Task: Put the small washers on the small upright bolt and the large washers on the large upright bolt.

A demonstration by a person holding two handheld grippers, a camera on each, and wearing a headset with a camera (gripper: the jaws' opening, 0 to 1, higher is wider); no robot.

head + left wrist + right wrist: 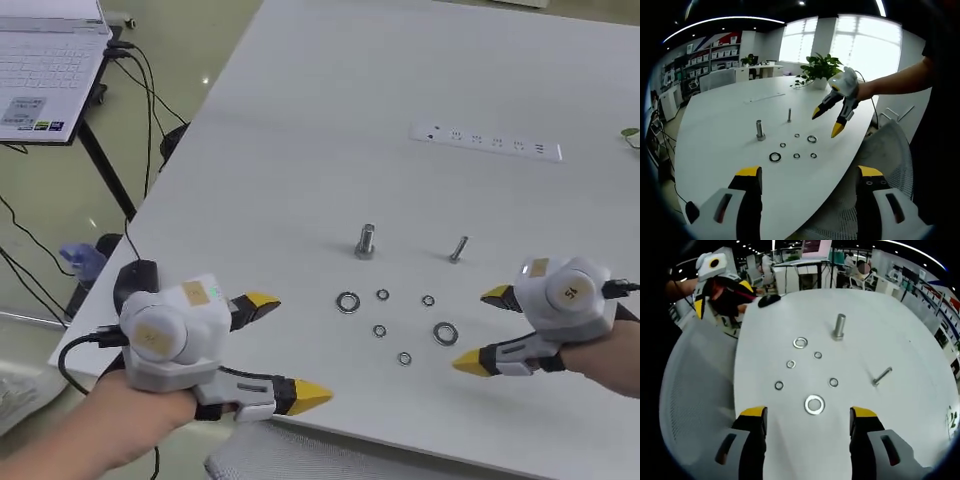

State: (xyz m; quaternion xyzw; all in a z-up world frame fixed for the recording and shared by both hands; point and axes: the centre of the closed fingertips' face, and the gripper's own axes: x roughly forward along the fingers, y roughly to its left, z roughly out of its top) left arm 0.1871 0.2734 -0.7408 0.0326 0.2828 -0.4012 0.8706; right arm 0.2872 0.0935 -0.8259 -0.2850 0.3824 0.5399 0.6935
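Start state: table (300, 150), with left gripper (290, 348) and right gripper (476, 330) at its near edge, jaws apart and empty.
Large bolt (366, 241) and small bolt (458, 249) stand bare. Two large washers (347, 302) and four small washers (382, 294) lie flat just on their near side. Washers are judged light, rigid and slick: pinch across the rim, tipping one edge up first.

Laptop (45, 75) partly beyond top-left edge
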